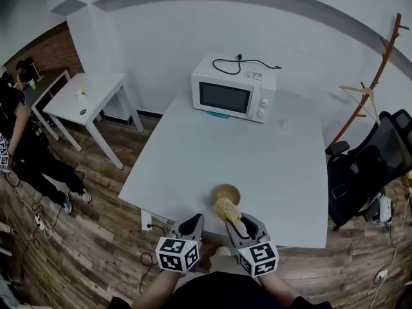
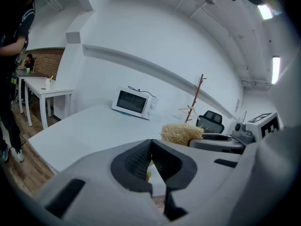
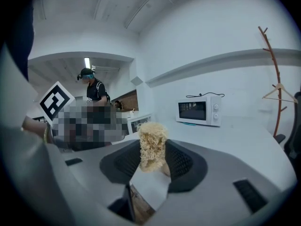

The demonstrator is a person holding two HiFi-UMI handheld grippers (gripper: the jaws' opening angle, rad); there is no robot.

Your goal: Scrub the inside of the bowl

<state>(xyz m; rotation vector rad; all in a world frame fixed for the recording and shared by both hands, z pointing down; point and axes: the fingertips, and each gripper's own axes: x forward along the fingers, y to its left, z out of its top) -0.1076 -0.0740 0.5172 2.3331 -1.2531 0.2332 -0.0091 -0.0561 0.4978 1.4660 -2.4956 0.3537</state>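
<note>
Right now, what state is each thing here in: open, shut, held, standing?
Left gripper: shut, holding nothing.
Right gripper: shut on the scrubber.
Scrubber: clamped between the jaws, its tip at the bowl's near rim.
Bowl: upright on the table, near its front edge.
Microwave: door closed, cord lying loose on top.

The scrubber (image 3: 153, 145) is a rough bundle of dry, straw-coloured fibres. The right gripper (image 3: 151, 160) has a matt grey plastic body and dark ribbed pads (image 3: 179, 164). The table (image 1: 193, 159) is smooth matt white. At lower left, the floor (image 1: 96, 237) is of wood planks.
</note>
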